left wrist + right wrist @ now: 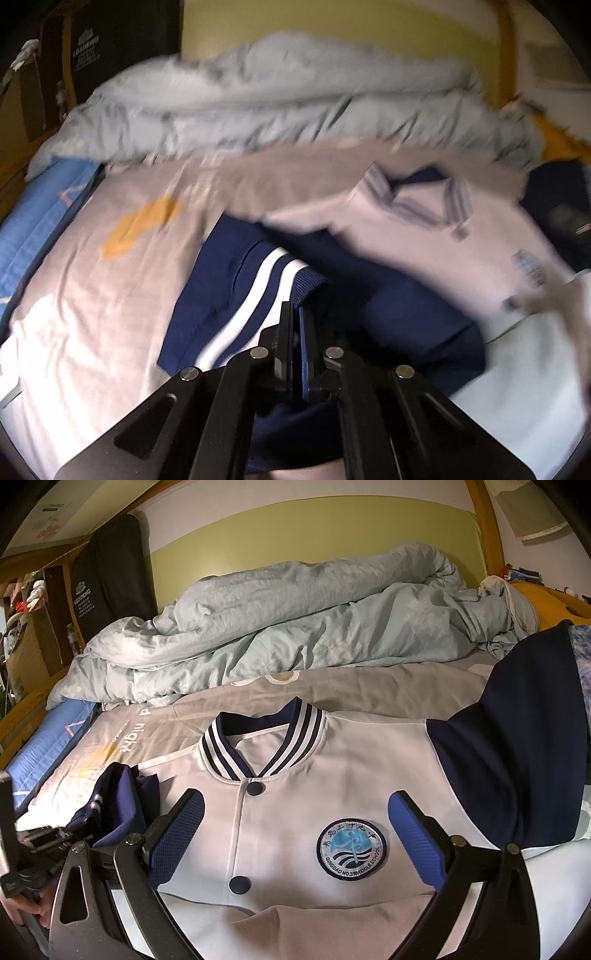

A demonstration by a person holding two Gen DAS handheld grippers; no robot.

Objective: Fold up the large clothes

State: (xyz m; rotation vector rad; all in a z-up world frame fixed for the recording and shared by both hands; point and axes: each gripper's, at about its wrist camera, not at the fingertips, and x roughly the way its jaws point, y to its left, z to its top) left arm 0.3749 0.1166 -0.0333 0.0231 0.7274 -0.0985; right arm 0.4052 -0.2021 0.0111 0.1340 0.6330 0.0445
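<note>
A white school jacket [295, 823] with navy sleeves, a striped collar [258, 742] and a round badge [351, 843] lies front up on the bed. My right gripper [295, 823] is open, its blue pads either side of the jacket's chest, just above it. My left gripper [297, 314] is shut on the navy left sleeve [258, 288] near its white-striped cuff and holds it lifted; the left wrist view is blurred. In the right wrist view the left gripper [79, 825] shows at the lower left with the bunched navy sleeve [118, 797]. The right sleeve [517, 746] lies spread out to the right.
A rumpled pale blue duvet [295, 627] lies along the far side of the bed against a green wall. The grey printed sheet [184, 720] covers the mattress. A blue mat [48, 746] is at the left edge. Shelves [26, 602] stand far left.
</note>
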